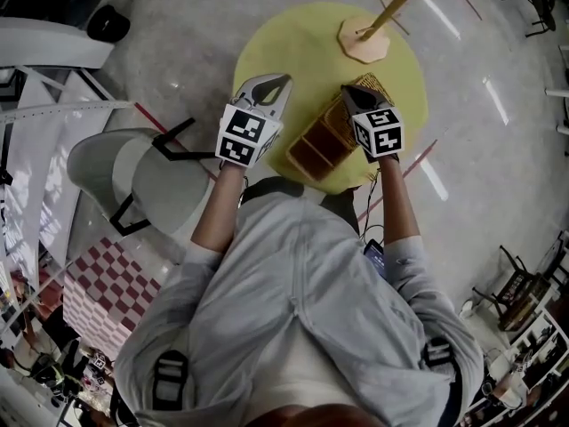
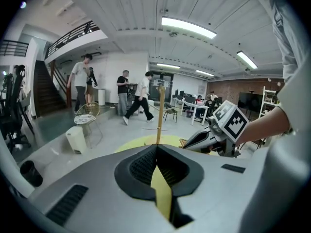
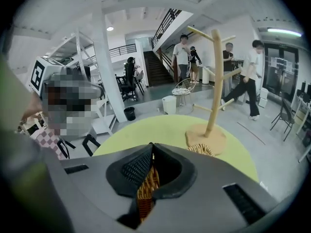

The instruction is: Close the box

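**Two shut tongs, one open box**

Nearest is the person, with both arms stretched out over the round yellow table (image 1: 293, 34). The left tongs (image 1: 281, 82) are pressed shut with nothing in them; only yellow table shows under them. The right tongs (image 1: 348, 92) are shut too. Brown wicker shows just below their tips, but I think they hold nothing.

The wicker box (image 1: 318, 146) lies open on the table between the two tongs. It is much nearer the right one, which hangs over its far end. Its long side runs from near-left to far-right. So I think the right hand is best placed to tip the lid over.

Behind the box is a wooden stand (image 1: 366, 36). No words can be read, only black-and-white squares on the cubes (image 1: 247, 134).
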Demonstrator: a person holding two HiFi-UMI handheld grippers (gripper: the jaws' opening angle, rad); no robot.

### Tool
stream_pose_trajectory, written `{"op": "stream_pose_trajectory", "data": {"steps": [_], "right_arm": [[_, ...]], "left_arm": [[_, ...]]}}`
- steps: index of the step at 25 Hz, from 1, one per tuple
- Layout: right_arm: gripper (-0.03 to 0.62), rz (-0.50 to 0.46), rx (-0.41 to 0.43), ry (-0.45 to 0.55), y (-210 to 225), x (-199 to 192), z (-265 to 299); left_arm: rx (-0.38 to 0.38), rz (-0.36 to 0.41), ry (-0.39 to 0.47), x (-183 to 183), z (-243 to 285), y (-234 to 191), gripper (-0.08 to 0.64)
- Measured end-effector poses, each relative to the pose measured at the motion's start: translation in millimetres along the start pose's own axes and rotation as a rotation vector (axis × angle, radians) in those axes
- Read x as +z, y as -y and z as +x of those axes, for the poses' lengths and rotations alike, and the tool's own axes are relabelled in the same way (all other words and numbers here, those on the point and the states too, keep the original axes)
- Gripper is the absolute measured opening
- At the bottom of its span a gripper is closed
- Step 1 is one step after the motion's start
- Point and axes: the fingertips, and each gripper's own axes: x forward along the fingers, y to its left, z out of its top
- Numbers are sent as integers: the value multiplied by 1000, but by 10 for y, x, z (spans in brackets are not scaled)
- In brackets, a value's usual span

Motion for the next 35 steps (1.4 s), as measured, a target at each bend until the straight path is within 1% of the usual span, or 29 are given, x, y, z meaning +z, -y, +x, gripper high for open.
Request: {"op": "stream_pose_trajectory", "data": {"steps": [7, 11, 12, 13, 14, 15, 17, 22, 26, 31, 35], "right_arm": [[31, 20, -9, -63, 69, -264, 147], [32, 33, -15, -63, 104, -292, 131], [44, 40, -8, -61, 98, -284, 118], [78, 48, 5, -60, 84, -274, 99], [134, 56, 19, -56, 69, -255, 70], [153, 58, 28, -46, 61, -224, 29], [153, 47, 24, -15, 76, -112, -88], [150, 3, 7, 93, 214, 340, -533], [108, -47, -33, 175, 335, 700, -1003], [43, -110, -99, 299, 468, 1205, -1625], [27, -168, -151, 364, 549, 1489, -2073]], "left_arm": [[1, -15, -21, -117, 55, 35, 29], [6, -13, -31, -135, 43, 87, 29], [8, -12, -32, -129, 31, 101, 29], [10, -12, -32, -120, 17, 117, 29], [14, -11, -32, -106, 1, 135, 29], [18, -8, -30, -86, -18, 154, 29], [29, 3, -22, -20, -62, 194, 29], [74, 18, 26, 267, -151, 317, 29], [102, 34, 67, 541, -210, 451, 29], [138, 72, 134, 948, -311, 527, 29], [154, 115, 193, 1307, -367, 627, 29]]}}
